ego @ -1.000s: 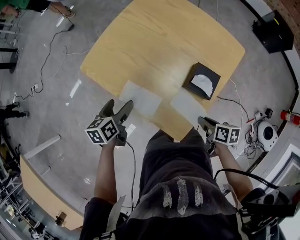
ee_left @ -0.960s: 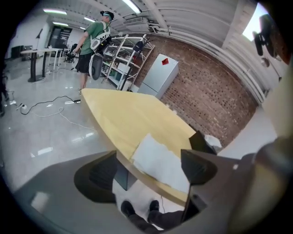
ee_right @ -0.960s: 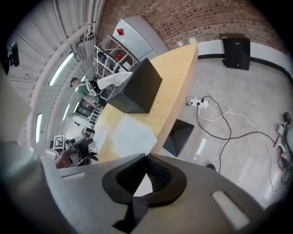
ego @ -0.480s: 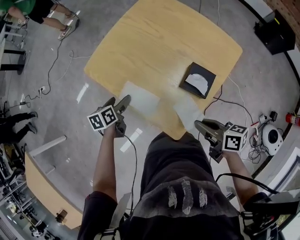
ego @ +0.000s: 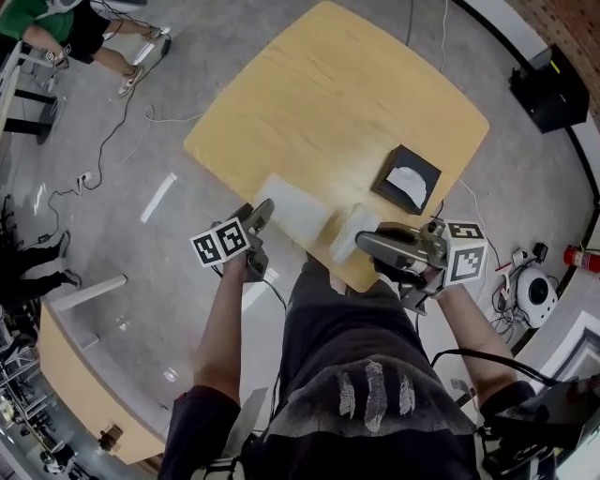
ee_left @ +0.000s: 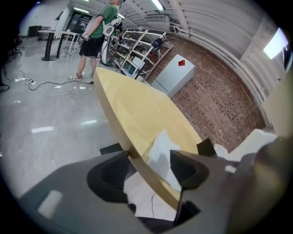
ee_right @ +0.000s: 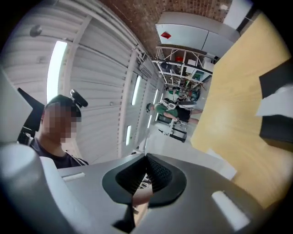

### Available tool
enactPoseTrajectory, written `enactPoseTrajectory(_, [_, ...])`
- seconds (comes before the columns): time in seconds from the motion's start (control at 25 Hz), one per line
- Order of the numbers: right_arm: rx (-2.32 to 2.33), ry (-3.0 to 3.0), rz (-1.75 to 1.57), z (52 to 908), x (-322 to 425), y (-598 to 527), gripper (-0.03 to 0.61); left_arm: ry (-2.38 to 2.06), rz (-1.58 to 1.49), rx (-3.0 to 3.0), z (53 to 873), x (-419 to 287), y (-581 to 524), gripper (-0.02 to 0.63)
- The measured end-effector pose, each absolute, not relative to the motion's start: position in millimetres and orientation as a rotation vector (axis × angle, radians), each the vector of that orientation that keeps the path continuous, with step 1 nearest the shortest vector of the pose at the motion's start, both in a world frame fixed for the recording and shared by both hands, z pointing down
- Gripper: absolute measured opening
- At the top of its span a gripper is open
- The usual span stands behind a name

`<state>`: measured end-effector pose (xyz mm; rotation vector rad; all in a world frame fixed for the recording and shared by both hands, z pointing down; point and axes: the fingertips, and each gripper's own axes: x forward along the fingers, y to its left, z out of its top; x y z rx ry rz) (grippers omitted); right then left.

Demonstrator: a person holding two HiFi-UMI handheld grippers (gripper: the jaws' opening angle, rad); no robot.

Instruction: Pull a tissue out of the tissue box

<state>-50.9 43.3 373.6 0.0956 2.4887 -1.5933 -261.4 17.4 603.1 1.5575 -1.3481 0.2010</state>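
A black tissue box (ego: 427,167) with a white tissue sticking out stands near the wooden table's (ego: 337,94) right edge; it also shows in the left gripper view (ee_left: 206,147) and the right gripper view (ee_right: 274,77). One loose tissue (ego: 292,204) lies flat by the near edge. My left gripper (ego: 255,210) is open; its jaws have just been closing, with that tissue's corner (ee_left: 160,153) and the table edge between them. My right gripper (ego: 361,244) is raised over the near corner, shut on a second tissue (ego: 345,234), which hangs crumpled from its tip. In its own view the jaws (ee_right: 147,157) meet.
Cables (ego: 112,122) trail over the grey floor at the left, where a person in green (ego: 66,28) stands. A black case (ego: 548,75) sits at the top right, a red extinguisher (ego: 574,255) and a white device (ego: 534,281) at the right. Another table (ego: 75,375) is at the lower left.
My right gripper has risen and swung left over the table corner, and the right-hand tissue has lifted off the table with it. The left gripper's jaws stand narrower, closer to the table edge.
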Motion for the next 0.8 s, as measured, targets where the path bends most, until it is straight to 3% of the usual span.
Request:
enactPoseTrajectory(0.2, [0.065,2.360,-1.686,398,-70,33,0.000,-1.321,0.145,1.554,607,-269,18,0.215])
enactPoseTrajectory(0.44, [-0.157,2.473,-1.977,501,-76,59,0.000,-1.251,0.110,1.565,609,-273,16,0.210])
enactPoseTrajectory(0.8, [-0.154,2.702,-2.134,558,-77,87,0.000,-1.285,0.195,1.594,602,-274,19,0.159])
